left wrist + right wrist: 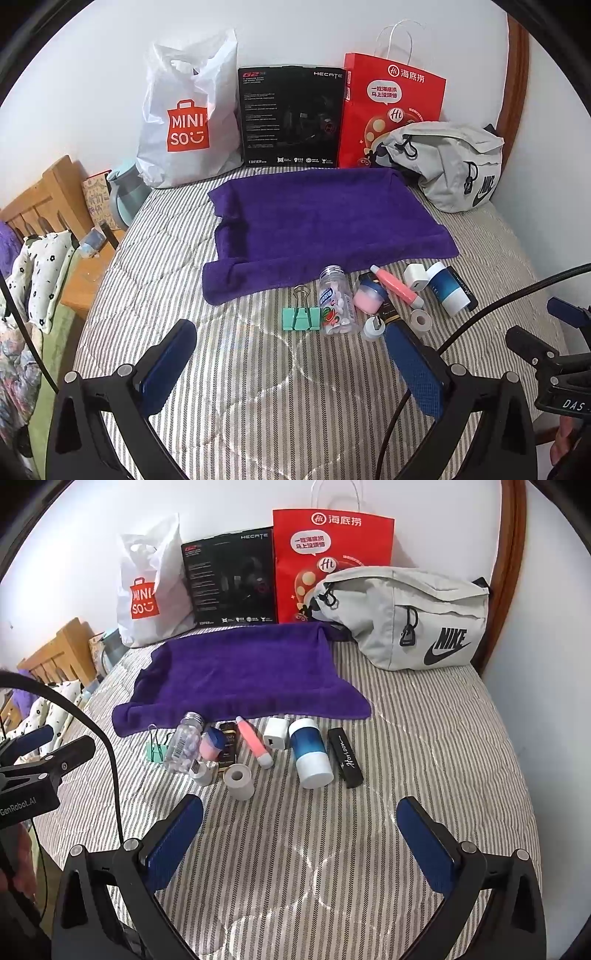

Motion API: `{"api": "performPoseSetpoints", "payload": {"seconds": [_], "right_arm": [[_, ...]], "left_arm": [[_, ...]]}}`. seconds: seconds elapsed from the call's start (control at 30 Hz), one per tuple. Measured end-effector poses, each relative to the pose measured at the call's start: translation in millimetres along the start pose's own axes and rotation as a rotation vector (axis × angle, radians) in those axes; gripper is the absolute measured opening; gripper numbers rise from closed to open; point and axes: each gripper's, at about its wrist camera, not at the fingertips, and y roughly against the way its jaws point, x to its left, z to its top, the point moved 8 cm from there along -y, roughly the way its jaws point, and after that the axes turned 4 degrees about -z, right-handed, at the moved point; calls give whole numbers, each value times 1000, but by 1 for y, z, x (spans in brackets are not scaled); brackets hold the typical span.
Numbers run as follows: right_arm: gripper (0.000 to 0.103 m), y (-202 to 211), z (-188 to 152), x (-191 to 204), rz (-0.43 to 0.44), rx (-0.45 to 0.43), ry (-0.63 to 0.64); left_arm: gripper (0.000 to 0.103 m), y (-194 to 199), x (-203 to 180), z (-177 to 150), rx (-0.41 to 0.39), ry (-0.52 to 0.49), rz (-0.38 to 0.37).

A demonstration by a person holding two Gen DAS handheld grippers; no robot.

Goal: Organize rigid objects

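We hold both the left gripper (291, 365) and right gripper (301, 834) spread wide and empty above the bed (424, 738); nothing is sorted yet. The small things lie in a row at twelve o'clock, just short of the purple towel (240, 664). Next we likely reach for the blue-and-white bottle (310, 753), nearest the right gripper, closing squarely across its round body.

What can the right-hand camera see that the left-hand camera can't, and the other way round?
Only the right wrist view shows the black Horizon stick whole, its lettering readable, and the Nike bag from the front.

Only the left wrist view shows the green binder clip unobstructed and the teal jug beside the bed.

Both show the purple towel, the clear pill bottle, the pink tube and open grippers.
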Motion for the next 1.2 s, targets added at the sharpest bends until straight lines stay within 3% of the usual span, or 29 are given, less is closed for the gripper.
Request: {"api": "performPoseSetpoints", "payload": {"seconds": [1.2], "right_arm": [[103, 3, 0, -3, -6, -36, -8]], "left_arm": [[103, 1, 2, -1, 3, -9, 2]]}}
